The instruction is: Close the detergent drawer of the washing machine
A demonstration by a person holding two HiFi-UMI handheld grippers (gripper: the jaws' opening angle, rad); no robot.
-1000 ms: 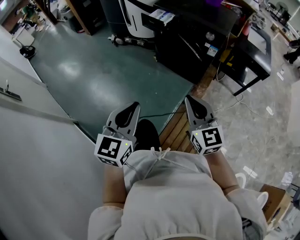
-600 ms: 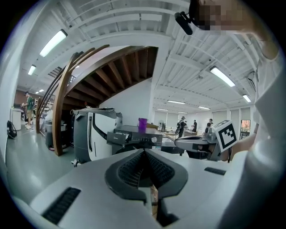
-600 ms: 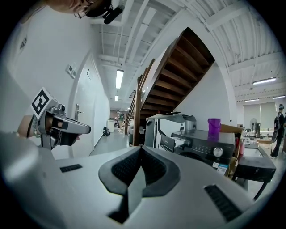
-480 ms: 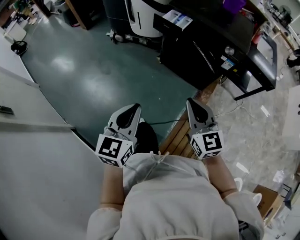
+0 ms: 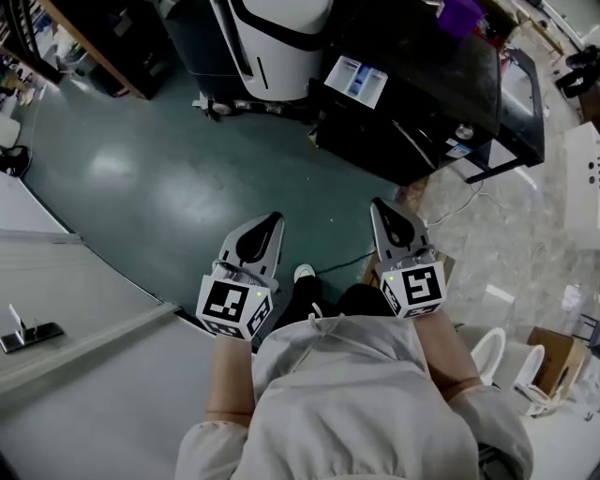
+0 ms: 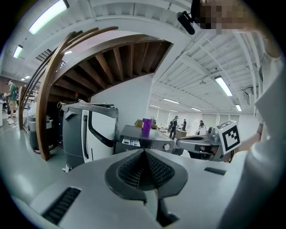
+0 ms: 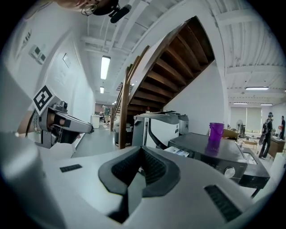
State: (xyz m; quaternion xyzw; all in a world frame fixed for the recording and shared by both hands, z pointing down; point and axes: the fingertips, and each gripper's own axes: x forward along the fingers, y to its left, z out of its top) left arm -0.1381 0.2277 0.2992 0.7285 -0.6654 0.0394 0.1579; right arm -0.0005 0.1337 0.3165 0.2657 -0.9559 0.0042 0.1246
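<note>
The black washing machine [image 5: 422, 94] stands ahead on the right, and its detergent drawer [image 5: 356, 79] sticks out open, showing white and blue. A purple cup [image 5: 458, 15] rests on its top. My left gripper [image 5: 269, 222] and right gripper [image 5: 381, 206] are held side by side at waist height, both shut and empty, well short of the machine. In the left gripper view the washing machine [image 6: 142, 144] and cup [image 6: 147, 127] lie beyond the closed left gripper [image 6: 144, 153]. In the right gripper view the drawer [image 7: 177, 152] and machine [image 7: 214, 156] sit past the closed right gripper [image 7: 141, 150].
A white and black floor unit [image 5: 277, 42] stands left of the washing machine. A grey counter [image 5: 84, 375] runs along my left. A wooden staircase post [image 6: 42, 112] rises at the far left. Green floor [image 5: 187, 178] lies between me and the machine. White chairs [image 5: 506, 361] stand at the right.
The washing machine and its open drawer have come closer and more to the centre of the head view. Both grippers stay shut, in the same spots relative to my body.
</note>
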